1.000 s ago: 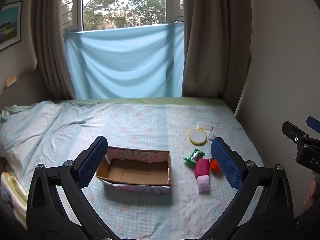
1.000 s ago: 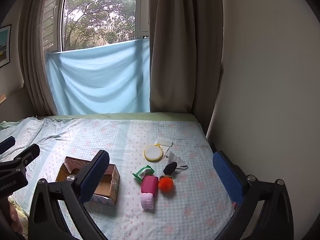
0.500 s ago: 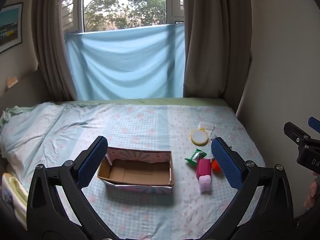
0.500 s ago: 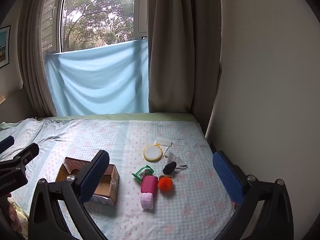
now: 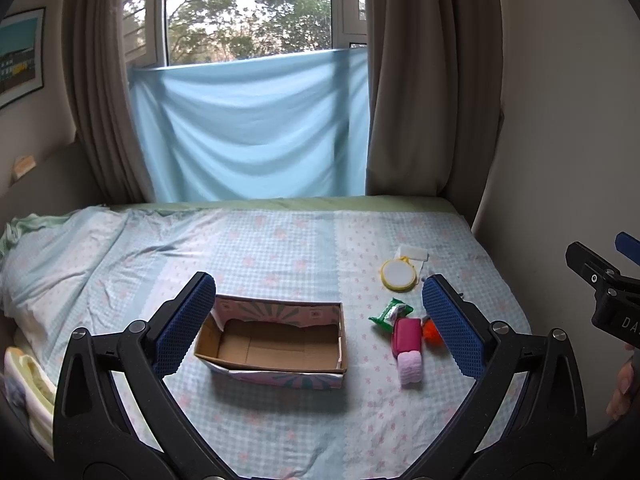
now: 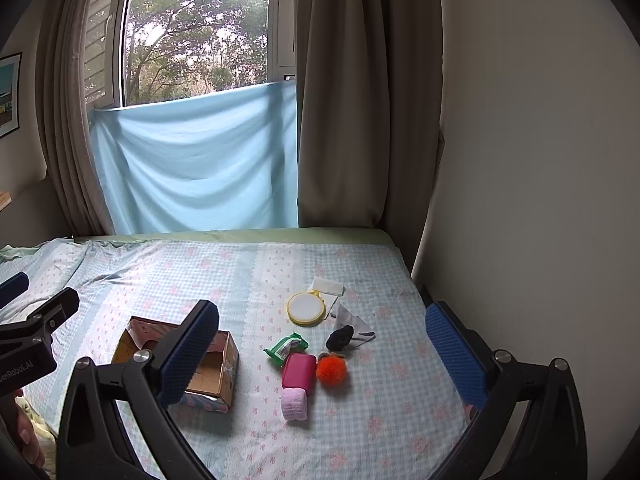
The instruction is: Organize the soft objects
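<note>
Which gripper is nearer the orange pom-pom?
Right, as far as I can judge. The right gripper frames the orange pom-pom between its fingers; the left gripper centres on the cardboard box, pom-pom behind its right finger.

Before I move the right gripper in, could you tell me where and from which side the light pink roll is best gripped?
Grip the light pink roll across its curved middle, coming from above. It lies on its side on the bedsheet, its far end against the magenta pouch, so only its left and right flanks are free. The right gripper is open and probably wide enough.
</note>
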`<state>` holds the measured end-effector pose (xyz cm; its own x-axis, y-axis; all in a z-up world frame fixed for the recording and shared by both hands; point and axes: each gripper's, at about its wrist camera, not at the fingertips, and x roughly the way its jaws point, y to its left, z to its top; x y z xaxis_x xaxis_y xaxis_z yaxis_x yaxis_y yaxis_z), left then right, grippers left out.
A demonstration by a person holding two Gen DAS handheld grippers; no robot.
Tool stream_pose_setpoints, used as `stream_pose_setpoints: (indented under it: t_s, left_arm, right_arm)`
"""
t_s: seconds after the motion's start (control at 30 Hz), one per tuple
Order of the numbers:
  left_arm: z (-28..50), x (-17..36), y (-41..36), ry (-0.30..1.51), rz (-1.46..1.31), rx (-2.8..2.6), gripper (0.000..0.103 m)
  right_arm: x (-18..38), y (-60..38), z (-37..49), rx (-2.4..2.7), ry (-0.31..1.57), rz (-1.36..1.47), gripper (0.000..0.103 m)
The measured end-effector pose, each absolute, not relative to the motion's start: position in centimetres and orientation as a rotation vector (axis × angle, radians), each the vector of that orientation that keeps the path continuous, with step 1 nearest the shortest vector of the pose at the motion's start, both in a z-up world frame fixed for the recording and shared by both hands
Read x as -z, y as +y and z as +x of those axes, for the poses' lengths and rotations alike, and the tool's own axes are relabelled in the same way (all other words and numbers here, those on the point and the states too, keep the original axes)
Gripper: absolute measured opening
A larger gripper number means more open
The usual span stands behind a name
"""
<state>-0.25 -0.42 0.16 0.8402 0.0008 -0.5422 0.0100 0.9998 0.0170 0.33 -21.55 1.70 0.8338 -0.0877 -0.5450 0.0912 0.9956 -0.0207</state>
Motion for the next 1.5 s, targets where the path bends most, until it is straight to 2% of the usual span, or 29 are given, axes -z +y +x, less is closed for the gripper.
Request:
stream_pose_setpoints:
  t_s: [1.5]
  left_arm:
    - [-0.75,-0.12,-0.15,0.556,0.014,0.018,0.103]
  right_arm:
    - [-1.34,-22.26,0.89,0.103,0.563,0.015,0.103]
